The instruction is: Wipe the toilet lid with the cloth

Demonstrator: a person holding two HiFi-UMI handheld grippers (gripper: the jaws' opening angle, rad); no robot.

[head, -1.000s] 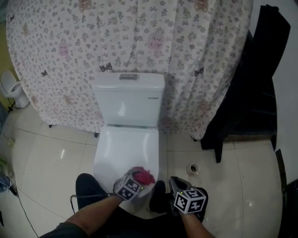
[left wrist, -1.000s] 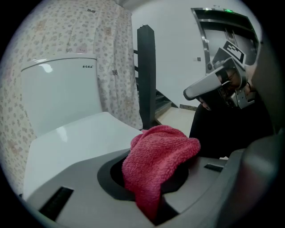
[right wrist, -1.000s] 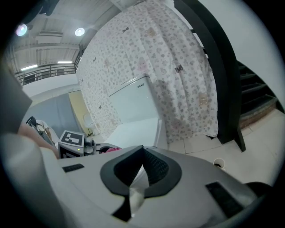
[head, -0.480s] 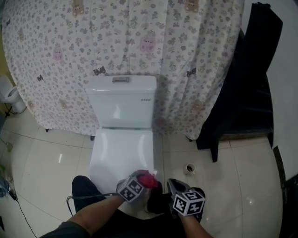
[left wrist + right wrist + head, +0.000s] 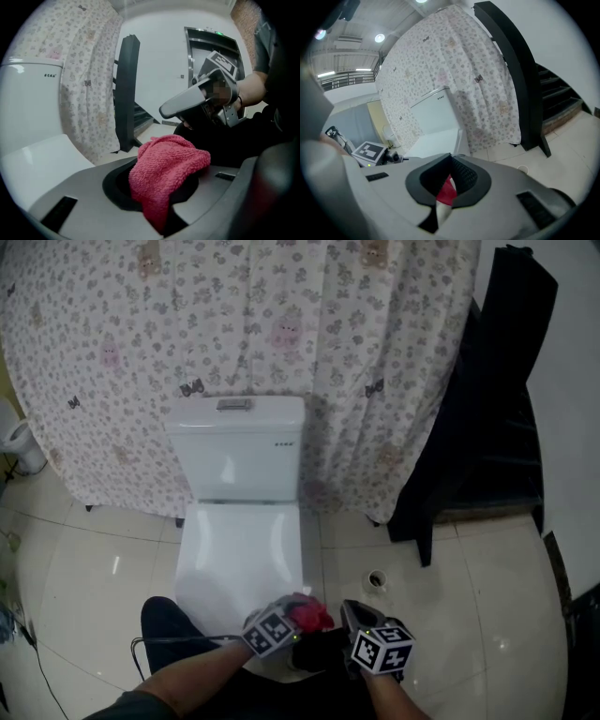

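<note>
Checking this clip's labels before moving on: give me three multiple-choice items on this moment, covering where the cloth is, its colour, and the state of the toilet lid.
1. Where is the cloth?
A. on the tank
B. between the jaws of the left gripper
C. on the floor tiles

2. What colour is the cloth?
A. blue
B. white
C. pink-red

3. How is the toilet lid?
A. down, closed
B. raised against the tank
C. taken off

Key: 1 B, the left gripper view shows the cloth bunched between that gripper's jaws. 2 C, its weave shows pink-red in both the left gripper view and the head view. 3 A, the head view shows the lid lying flat, with its top facing up.
</note>
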